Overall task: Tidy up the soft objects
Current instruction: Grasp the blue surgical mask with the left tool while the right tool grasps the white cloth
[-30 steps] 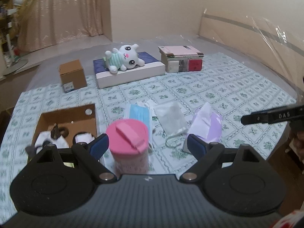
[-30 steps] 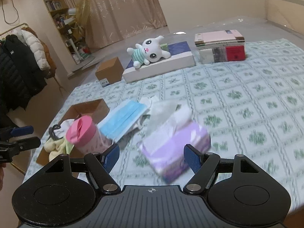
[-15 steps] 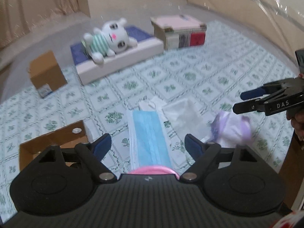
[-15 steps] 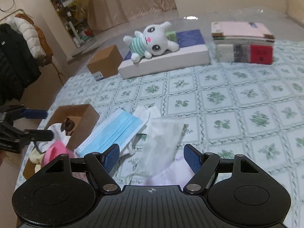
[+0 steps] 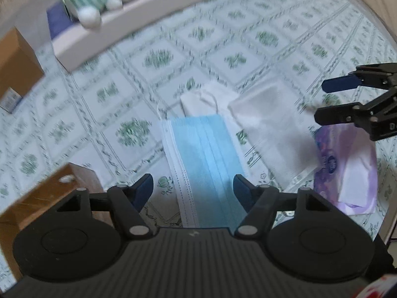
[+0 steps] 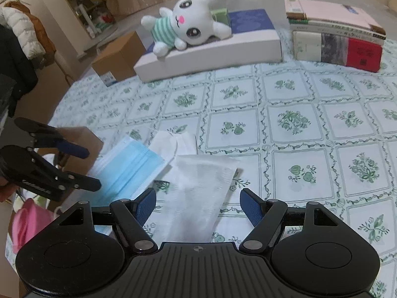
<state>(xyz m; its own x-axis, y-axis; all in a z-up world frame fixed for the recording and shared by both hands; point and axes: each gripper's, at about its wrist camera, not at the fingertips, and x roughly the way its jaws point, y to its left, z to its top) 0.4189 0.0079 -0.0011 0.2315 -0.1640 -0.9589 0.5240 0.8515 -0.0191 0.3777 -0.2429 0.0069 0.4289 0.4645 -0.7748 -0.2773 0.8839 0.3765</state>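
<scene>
A stack of blue face masks [image 5: 206, 164] lies flat on the patterned cloth. My left gripper [image 5: 193, 186] points steeply down over it, jaws closing, the masks between the fingers but not pinched. The same masks [image 6: 129, 168] and left gripper [image 6: 93, 169] show at the left of the right wrist view. A white flat packet [image 6: 198, 188] lies just ahead of my right gripper [image 6: 198, 198], which is open and holds nothing. In the left wrist view the right gripper [image 5: 321, 102] hovers above that packet [image 5: 268, 129] and a purple tissue pack [image 5: 347, 164].
A white mask [image 5: 203, 99] lies behind the blue ones. An open cardboard box [image 5: 49, 193] stands at the left, a pink-lidded cup [image 6: 27, 221] near it. At the back are a plush rabbit [image 6: 188, 22] on a flat box [image 6: 223, 49], stacked books [image 6: 335, 37] and a brown carton [image 6: 119, 59].
Both grippers moved forward and down toward the masks. The left one tipped downward, its jaws narrowed, and the pink cup left its view. The tissue pack slipped out of the right view.
</scene>
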